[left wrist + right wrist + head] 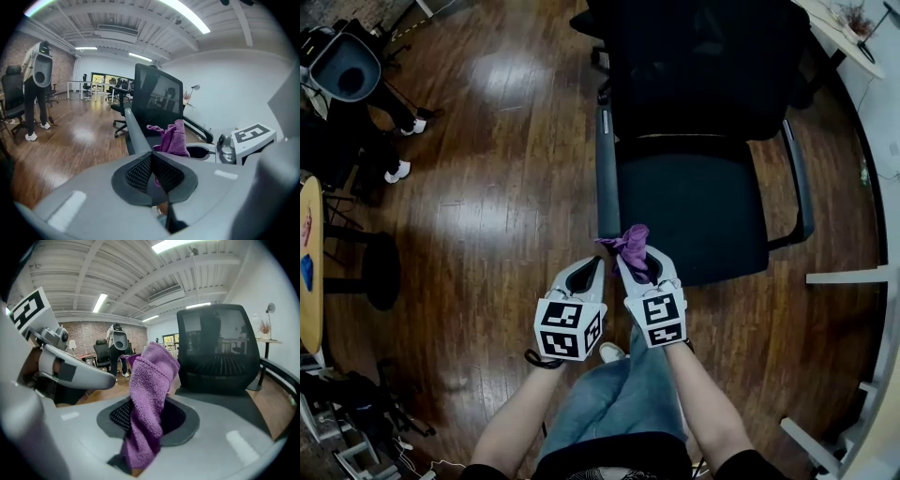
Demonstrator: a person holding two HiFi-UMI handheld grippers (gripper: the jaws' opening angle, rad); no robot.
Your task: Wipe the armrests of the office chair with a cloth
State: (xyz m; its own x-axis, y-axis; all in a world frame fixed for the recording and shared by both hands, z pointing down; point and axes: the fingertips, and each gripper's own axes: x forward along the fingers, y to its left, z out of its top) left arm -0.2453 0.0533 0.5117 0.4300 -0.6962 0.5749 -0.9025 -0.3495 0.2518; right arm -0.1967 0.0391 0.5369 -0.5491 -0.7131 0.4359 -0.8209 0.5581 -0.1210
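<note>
The black office chair (pixel 698 141) stands right in front of me, with a grey left armrest (pixel 607 169) and a right armrest (pixel 797 183). My right gripper (pixel 639 261) is shut on a purple cloth (pixel 631 244), which sticks up from its jaws just off the front end of the left armrest. In the right gripper view the cloth (pixel 150 390) hangs bunched between the pads, with the chair back (pixel 218 348) behind it. My left gripper (pixel 587 274) is side by side with the right, shut with nothing in it. In the left gripper view the left armrest (pixel 135 136) runs straight ahead of those jaws.
A person (pixel 356 84) stands at the far left beside dark chairs. A round yellow table (pixel 309 272) and a black stool (pixel 382 272) are at the left edge. White furniture (pixel 853 277) lines the right side. Wooden floor (pixel 497 187) surrounds the chair.
</note>
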